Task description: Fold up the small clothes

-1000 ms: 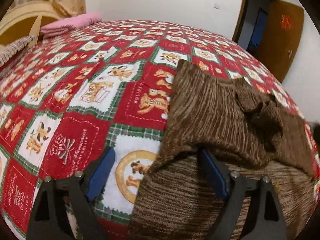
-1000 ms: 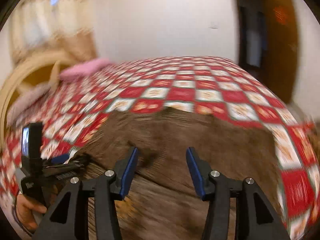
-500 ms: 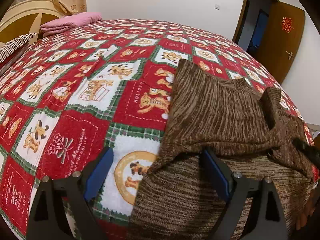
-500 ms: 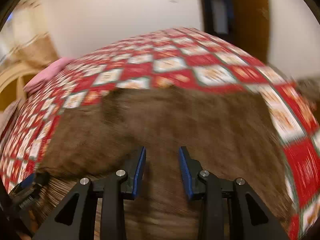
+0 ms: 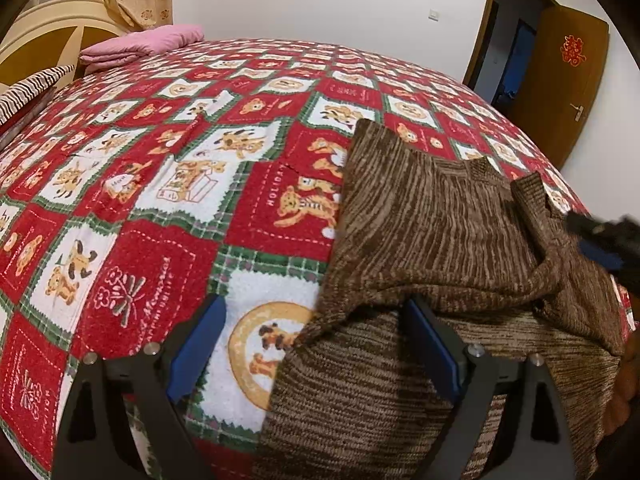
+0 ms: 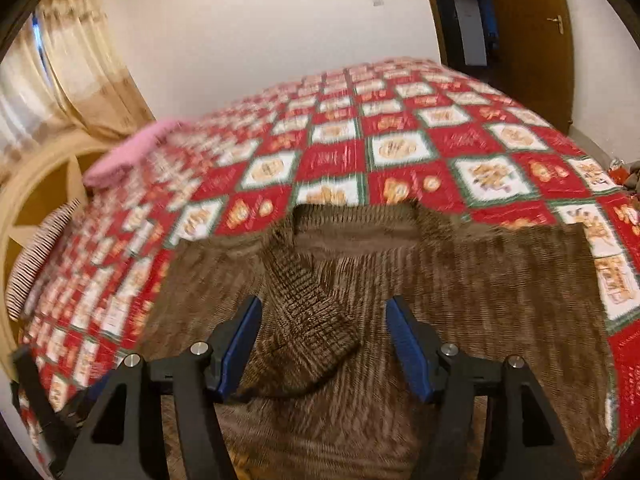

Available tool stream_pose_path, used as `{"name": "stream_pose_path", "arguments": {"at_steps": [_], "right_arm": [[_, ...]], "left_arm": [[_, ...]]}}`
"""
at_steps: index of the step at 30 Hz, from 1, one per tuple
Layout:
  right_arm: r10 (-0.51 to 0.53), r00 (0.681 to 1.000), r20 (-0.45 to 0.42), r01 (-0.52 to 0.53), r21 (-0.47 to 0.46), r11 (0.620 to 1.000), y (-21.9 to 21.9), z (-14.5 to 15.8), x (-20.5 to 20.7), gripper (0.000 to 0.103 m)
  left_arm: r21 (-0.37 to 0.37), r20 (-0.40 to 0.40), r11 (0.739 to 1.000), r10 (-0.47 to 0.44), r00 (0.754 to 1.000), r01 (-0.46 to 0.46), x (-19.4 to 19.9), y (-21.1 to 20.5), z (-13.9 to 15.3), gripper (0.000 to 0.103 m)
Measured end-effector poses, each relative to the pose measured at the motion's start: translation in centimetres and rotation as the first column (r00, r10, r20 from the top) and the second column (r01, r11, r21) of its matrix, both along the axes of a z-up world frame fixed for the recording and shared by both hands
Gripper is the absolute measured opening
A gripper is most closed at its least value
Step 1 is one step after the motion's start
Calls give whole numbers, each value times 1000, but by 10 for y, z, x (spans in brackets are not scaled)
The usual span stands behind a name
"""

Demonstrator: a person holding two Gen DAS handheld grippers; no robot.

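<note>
A brown striped knit sweater (image 5: 432,232) lies on the red patterned bedspread (image 5: 168,168), its left side folded over the body. My left gripper (image 5: 316,344) is open and empty, its jaws either side of the sweater's folded left edge. In the right wrist view the sweater (image 6: 500,280) is spread wide, with a sleeve (image 6: 308,308) laid across its middle. My right gripper (image 6: 324,348) is open, its jaws either side of the sleeve cuff without gripping it. The right gripper also shows at the right edge of the left wrist view (image 5: 604,244).
A folded pink cloth (image 5: 140,44) and a striped pillow (image 5: 28,92) lie at the far left by the cream headboard (image 5: 44,40). A brown door (image 5: 560,80) stands open at the right. The bed edge is just below both grippers.
My right gripper has opened wide and swung back, so the sleeve now lies on the sweater between its jaws. My left gripper has stayed in place, open.
</note>
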State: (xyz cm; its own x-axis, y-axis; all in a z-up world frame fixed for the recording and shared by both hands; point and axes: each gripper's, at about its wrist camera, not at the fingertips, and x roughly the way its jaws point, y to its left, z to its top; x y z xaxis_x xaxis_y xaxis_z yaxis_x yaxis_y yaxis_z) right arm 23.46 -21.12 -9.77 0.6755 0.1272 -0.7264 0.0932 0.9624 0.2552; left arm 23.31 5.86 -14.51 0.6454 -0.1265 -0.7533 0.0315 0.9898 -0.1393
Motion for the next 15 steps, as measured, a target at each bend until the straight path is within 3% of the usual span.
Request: {"name": "stream_pose_path", "arguments": {"at_steps": [1,2,7,10,13,15], "right_arm": [[19,999,-34,-19,0,1000,2,-8,3,57],[25,998,-62,-26,-18,999,5,-15,2,27],[-14,999,-43,14,-18,1000,-10,-16,-48,25],[13,999,-33,-13,4,1000,-18,-19,-76,28],[-5,1000,-12,4,-101,995,-19,-3,-95,32],[-22,999,43,27,-114,993,-24,12,-102,32]], "left_arm": [[-3,0,1000,-1,1000,1,0,0,0,93],[-5,0,1000,-2,1000,2,0,0,0,94],[-6,0,1000,-4,1000,4,1,0,0,94],[-6,0,1000,-4,1000,4,1,-1,0,94],[-9,2,1000,-4,1000,4,1,-1,0,94],[-10,5,1000,-3,1000,3,0,-1,0,94]]}}
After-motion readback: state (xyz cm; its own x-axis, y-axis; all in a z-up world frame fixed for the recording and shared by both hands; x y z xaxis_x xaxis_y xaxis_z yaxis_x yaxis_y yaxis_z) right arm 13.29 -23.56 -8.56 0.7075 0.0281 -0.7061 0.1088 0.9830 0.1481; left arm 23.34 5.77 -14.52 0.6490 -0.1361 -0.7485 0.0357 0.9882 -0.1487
